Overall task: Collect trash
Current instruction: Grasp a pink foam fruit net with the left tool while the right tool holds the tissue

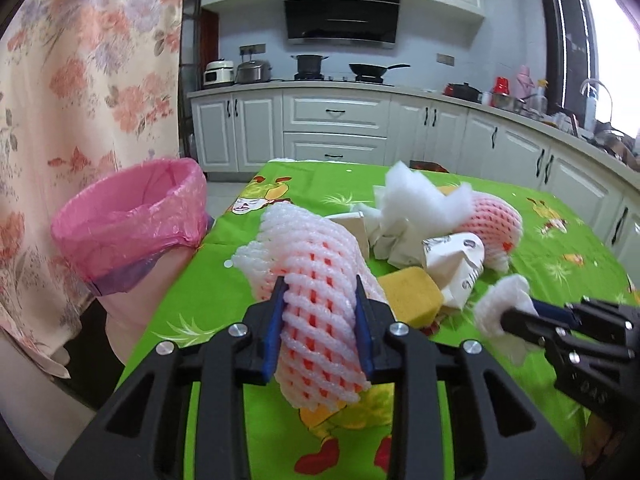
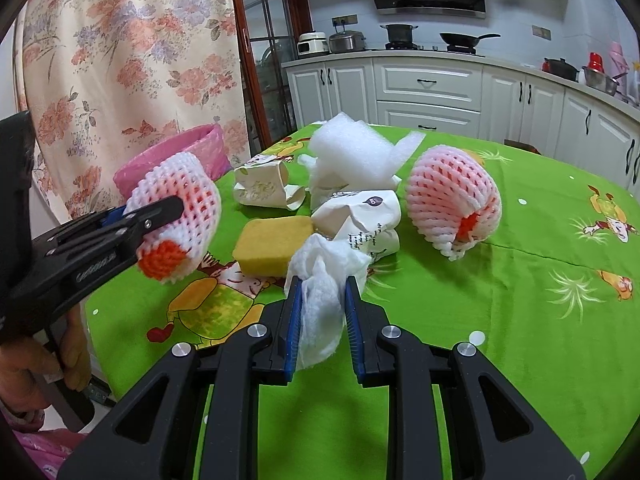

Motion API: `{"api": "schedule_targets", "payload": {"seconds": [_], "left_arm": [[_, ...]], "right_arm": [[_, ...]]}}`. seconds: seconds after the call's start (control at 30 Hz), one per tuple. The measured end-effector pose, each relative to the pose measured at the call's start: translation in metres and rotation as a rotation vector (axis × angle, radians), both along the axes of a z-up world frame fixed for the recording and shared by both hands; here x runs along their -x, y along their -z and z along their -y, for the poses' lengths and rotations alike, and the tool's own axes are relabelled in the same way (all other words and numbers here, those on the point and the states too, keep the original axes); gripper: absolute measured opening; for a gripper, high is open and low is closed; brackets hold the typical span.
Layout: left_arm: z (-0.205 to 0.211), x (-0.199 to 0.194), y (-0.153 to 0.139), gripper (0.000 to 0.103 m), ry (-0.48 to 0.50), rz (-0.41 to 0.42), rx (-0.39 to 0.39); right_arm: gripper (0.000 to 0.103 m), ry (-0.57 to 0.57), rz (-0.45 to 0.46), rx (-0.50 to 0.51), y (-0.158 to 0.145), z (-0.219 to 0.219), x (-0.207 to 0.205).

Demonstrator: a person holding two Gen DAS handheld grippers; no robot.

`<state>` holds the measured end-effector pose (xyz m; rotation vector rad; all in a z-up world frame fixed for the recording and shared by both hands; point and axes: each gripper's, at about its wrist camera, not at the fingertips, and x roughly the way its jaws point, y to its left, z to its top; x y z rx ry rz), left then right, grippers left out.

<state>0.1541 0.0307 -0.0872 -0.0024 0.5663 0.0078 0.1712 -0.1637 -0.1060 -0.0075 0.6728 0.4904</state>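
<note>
My left gripper [image 1: 322, 286] is shut on a white-and-orange foam fruit net [image 1: 316, 280] and holds it above the green tablecloth [image 1: 224, 292]; the left gripper [image 2: 176, 204] and its net [image 2: 180, 216] also show in the right wrist view. My right gripper [image 2: 322, 280] is shut on a crumpled white tissue [image 2: 324, 280], also seen in the left wrist view [image 1: 500, 308]. A bin with a pink bag [image 1: 132, 224] stands at the table's left edge. On the table lie a second foam net [image 2: 452, 204], a yellow sponge [image 2: 272, 246], crumpled paper cups [image 2: 360, 216] and white foam sheet [image 2: 352, 152].
A floral curtain [image 1: 80, 80] hangs left of the bin. White kitchen cabinets [image 1: 336, 120] and a stove with pots run along the far wall. The table's right half [image 2: 540, 280] is bare cloth.
</note>
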Motion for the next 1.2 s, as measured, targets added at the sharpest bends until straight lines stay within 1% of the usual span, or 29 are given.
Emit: {"api": "schedule_targets", "payload": {"seconds": [0.33,0.47,0.67,0.93,1.2], "left_arm": [[-0.001,0.008,-0.003,0.031,0.029,0.030,-0.030],[-0.010,0.009,-0.003,0.031,0.014,0.036,-0.028],[-0.025,0.012,-0.007,0.031,-0.020,0.058,-0.037],[-0.063,0.015,-0.016,0.031,-0.099,0.075,-0.038],[-0.124,0.008,-0.048,0.034,-0.188,0.117,-0.051]], "right_arm": [[0.022,-0.006,0.007,0.027,-0.004,-0.012,-0.007],[0.022,-0.016,0.017,0.038,-0.010,-0.020,-0.013],[0.022,-0.068,0.038,0.054,-0.018,-0.041,-0.019],[0.022,-0.154,0.047,0.046,-0.030,-0.073,-0.034],[0.022,-0.258,0.075,0.025,-0.051,-0.123,-0.055]]}}
